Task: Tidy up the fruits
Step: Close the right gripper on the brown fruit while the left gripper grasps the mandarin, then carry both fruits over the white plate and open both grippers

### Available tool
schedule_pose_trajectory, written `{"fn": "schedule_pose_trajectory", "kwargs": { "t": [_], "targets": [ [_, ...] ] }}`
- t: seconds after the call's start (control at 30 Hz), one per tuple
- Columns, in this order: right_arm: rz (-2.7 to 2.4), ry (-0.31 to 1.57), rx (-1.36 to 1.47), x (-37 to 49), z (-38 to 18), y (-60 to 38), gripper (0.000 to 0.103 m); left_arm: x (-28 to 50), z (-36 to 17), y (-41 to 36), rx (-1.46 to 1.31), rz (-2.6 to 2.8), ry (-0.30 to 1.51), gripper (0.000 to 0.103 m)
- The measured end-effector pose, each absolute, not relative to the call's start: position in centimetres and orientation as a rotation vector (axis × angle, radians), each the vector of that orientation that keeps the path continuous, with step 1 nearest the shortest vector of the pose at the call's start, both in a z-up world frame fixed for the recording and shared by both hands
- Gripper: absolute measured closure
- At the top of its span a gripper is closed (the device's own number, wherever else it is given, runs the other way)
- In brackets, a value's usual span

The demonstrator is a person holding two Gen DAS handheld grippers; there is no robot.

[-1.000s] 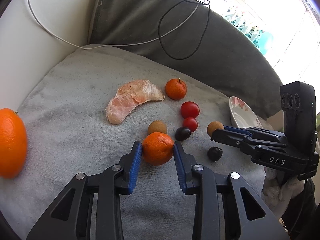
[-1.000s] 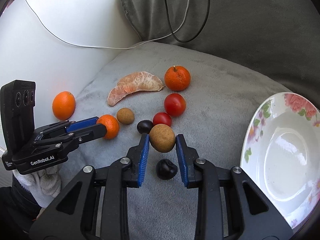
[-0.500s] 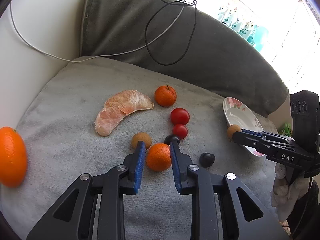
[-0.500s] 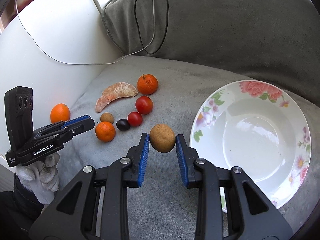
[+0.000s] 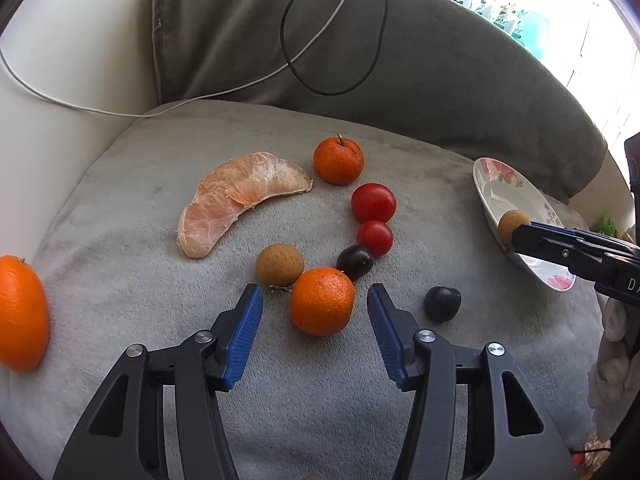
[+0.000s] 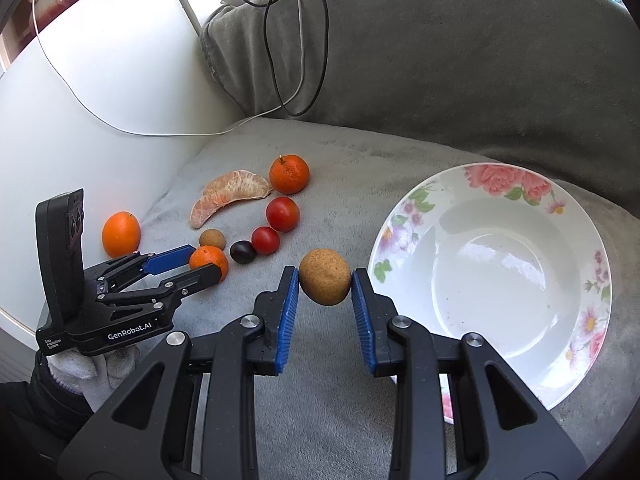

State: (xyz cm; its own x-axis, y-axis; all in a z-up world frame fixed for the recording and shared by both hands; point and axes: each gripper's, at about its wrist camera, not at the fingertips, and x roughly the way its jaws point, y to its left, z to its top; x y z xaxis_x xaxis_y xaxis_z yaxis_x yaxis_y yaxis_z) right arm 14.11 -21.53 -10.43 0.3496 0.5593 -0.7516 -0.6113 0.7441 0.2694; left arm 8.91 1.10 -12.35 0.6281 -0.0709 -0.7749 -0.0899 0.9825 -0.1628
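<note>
My right gripper point(image 6: 325, 285) is shut on a small brown fruit point(image 6: 325, 276), held just left of the white floral bowl point(image 6: 404, 216); it also shows in the left wrist view point(image 5: 513, 224) by the bowl point(image 5: 490, 184). My left gripper point(image 5: 316, 312) is open around a small mandarin point(image 5: 322, 301) on the grey cushion point(image 5: 120, 280), with gaps on both sides. Around it lie another brown fruit point(image 5: 279, 265), a dark grape point(image 5: 354, 261), two red tomatoes point(image 5: 373, 202), a stemmed mandarin point(image 5: 338, 160), a peeled pomelo segment point(image 5: 236, 200) and a dark fruit point(image 5: 442, 304).
A large orange point(image 5: 22, 314) lies at the cushion's left edge. A grey backrest cushion point(image 5: 400, 60) with black and white cables point(image 5: 328, 32) rises behind. A white wall point(image 5: 60, 60) bounds the left side.
My left gripper's jaws have opened wide around the mandarin. My right gripper has carried the brown fruit right toward the bowl and stays beside its rim.
</note>
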Motion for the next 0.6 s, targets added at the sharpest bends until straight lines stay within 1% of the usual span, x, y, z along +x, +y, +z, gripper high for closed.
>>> {"fn": "schedule_pose_trajectory", "kwargs": {
  "t": [0.03, 0.1, 0.27, 0.6],
  "targets": [
    [0.758, 0.946, -0.061, 14.1, -10.4, -21.6, 0.074, 9.0, -12.5, 1.0, -0.183, 0.022, 0.898, 0.05],
    [0.756, 0.944, -0.058, 14.1, -10.3, -21.7, 0.074, 9.2, -12.8, 0.9, -0.178, 0.027, 0.908, 0.057],
    [0.748, 0.941, -0.059, 14.2, -10.1, -21.9, 0.074, 9.1, -12.9, 0.4, -0.154, 0.011, 0.901, 0.07],
    [0.725, 0.916, -0.049, 14.3, -9.6, -23.0, 0.074, 8.0, -11.1, 0.2, -0.178, -0.017, 0.866, 0.071]
  ]
}}
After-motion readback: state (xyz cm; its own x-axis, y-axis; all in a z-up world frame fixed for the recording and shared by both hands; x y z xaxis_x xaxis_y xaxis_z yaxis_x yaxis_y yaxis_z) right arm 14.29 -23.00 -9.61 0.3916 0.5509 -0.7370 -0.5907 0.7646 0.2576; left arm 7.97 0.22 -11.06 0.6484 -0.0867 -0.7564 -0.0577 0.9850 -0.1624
